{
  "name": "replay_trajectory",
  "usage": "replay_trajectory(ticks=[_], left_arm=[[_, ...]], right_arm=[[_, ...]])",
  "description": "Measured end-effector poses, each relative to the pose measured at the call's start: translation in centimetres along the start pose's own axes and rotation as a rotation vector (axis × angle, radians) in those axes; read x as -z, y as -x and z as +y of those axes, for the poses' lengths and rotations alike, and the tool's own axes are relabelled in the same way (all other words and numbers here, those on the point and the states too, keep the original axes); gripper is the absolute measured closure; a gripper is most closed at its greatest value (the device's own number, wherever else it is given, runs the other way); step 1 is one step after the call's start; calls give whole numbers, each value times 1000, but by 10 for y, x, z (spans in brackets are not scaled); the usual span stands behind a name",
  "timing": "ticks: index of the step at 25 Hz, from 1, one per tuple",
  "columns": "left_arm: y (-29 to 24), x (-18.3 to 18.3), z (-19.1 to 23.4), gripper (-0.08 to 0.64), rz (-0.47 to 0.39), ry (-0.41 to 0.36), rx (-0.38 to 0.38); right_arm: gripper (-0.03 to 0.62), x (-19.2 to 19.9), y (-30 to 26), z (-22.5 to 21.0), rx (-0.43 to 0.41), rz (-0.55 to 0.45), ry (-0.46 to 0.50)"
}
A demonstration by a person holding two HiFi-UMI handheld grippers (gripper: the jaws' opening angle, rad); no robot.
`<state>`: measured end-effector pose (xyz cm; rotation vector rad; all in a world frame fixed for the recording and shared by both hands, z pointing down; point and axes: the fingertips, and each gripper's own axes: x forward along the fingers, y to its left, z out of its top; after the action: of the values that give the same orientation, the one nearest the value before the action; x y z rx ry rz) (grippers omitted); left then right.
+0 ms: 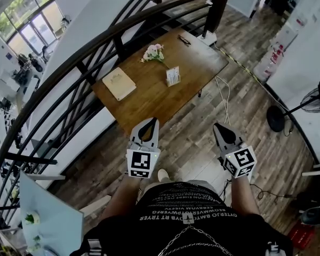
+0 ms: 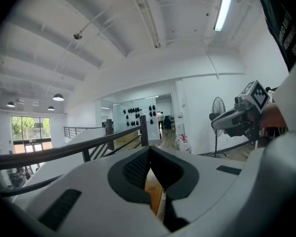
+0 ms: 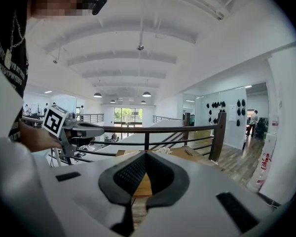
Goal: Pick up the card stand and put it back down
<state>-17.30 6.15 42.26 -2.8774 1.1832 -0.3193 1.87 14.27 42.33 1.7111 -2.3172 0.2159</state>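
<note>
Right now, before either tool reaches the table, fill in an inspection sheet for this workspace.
Surface: wooden table, seen from above.
Job's things: card stand upright near the table's right edge, untouched.
Clutter: tan book lying flat on the left; flowers beyond the stand; small dark item at the far end, too small to name.
Tools: left tool and right tool both shut, empty, short of the table.
Cables: white cable on the floor right of the table.
Surroundings: dark railing on the left, standing fan on the right.

We found the card stand (image 1: 173, 76) mid-table (image 1: 149, 97), book (image 1: 119, 84) near its left corner, flowers (image 1: 154, 53) along the far edge.
</note>
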Motion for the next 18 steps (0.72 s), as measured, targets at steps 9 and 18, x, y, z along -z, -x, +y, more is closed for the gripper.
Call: replay_trajectory(ticks=[9, 18], left_arm=[[-40, 10, -4, 540, 52, -8, 39], [-117, 16, -11, 538, 119, 69, -10]], right_arm=[[578, -5, -12, -21, 18, -8, -21], [578, 6, -48, -98, -43, -24, -81]])
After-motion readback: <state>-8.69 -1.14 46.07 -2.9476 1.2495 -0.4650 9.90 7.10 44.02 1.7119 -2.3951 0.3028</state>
